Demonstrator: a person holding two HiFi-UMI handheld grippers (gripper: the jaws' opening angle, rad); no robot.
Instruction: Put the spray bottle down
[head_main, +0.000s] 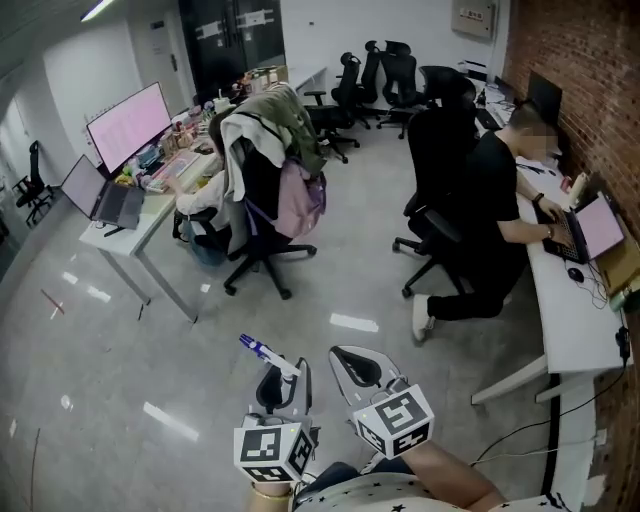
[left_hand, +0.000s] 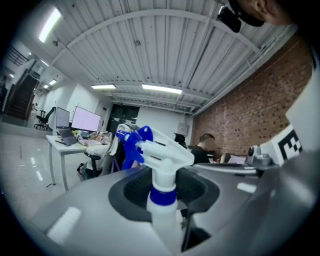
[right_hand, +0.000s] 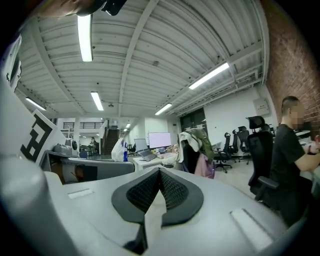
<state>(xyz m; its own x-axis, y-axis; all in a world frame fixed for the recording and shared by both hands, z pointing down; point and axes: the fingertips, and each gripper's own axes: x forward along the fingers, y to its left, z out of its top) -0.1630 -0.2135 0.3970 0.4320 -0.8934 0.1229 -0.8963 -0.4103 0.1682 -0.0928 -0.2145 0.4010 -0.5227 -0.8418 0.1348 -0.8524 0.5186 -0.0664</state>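
A white spray bottle (head_main: 268, 353) with a blue nozzle and collar stands upright between the jaws of my left gripper (head_main: 284, 388), low in the head view above the grey floor. In the left gripper view the spray bottle (left_hand: 161, 165) fills the middle, its blue trigger pointing left, and the left gripper (left_hand: 165, 202) is shut on its neck and body. My right gripper (head_main: 358, 370) is just to the right of it, close alongside. In the right gripper view the right gripper (right_hand: 160, 192) has its dark pads pressed together with nothing between them.
A white desk (head_main: 150, 215) with a monitor (head_main: 128, 125) and a laptop stands at the left. A chair draped with clothes (head_main: 270, 190) is ahead. A seated person (head_main: 490, 220) works at the long desk (head_main: 570, 320) by the brick wall. More office chairs (head_main: 375, 80) stand farther back.
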